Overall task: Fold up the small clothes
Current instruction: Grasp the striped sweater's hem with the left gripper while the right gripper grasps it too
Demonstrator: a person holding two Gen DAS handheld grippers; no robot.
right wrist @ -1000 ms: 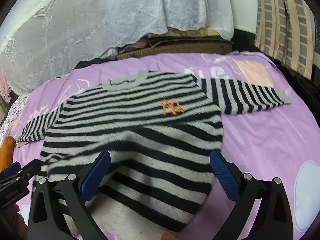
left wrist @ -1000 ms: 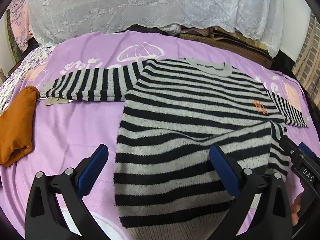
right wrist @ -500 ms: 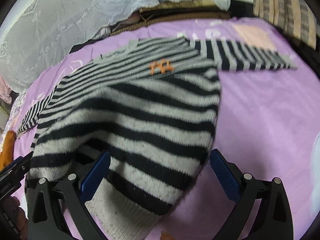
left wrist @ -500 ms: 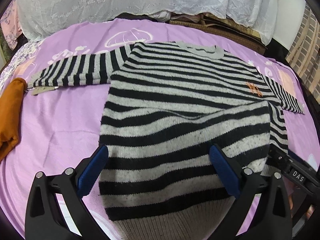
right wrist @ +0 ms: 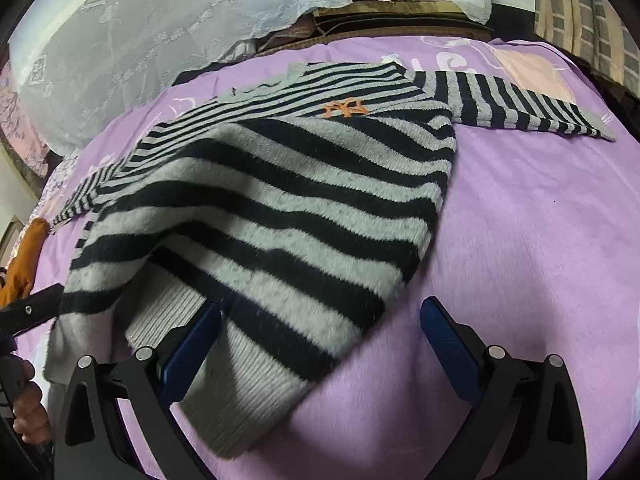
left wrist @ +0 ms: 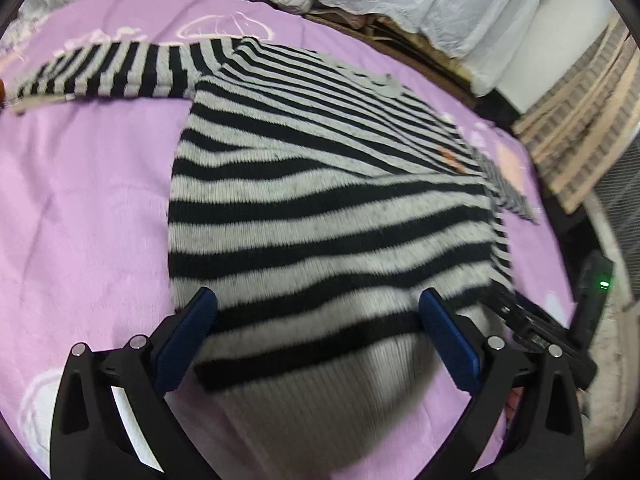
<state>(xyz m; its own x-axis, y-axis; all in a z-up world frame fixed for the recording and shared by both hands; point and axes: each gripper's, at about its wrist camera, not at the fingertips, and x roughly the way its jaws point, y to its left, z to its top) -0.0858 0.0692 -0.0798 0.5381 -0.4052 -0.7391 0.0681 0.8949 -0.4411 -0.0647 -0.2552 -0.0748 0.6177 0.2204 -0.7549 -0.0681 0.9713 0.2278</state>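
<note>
A black and grey striped sweater with an orange logo lies on the purple bedspread, sleeves spread out to both sides. Its grey ribbed hem is lifted and carried up over the body. My left gripper stands wide open, with the hem lying between and under its blue pads. My right gripper also stands wide open; the hem corner drapes over its left finger. I cannot see what holds the raised cloth.
An orange garment lies at the bed's left edge. White lace-covered bedding is piled at the back. A checked curtain hangs at the right. The other gripper's black body shows at the right of the left wrist view.
The sweater's lower half has risen and moved toward the collar, covering more of the body. Both cameras have moved forward and tilted; the orange garment has left the left wrist view.
</note>
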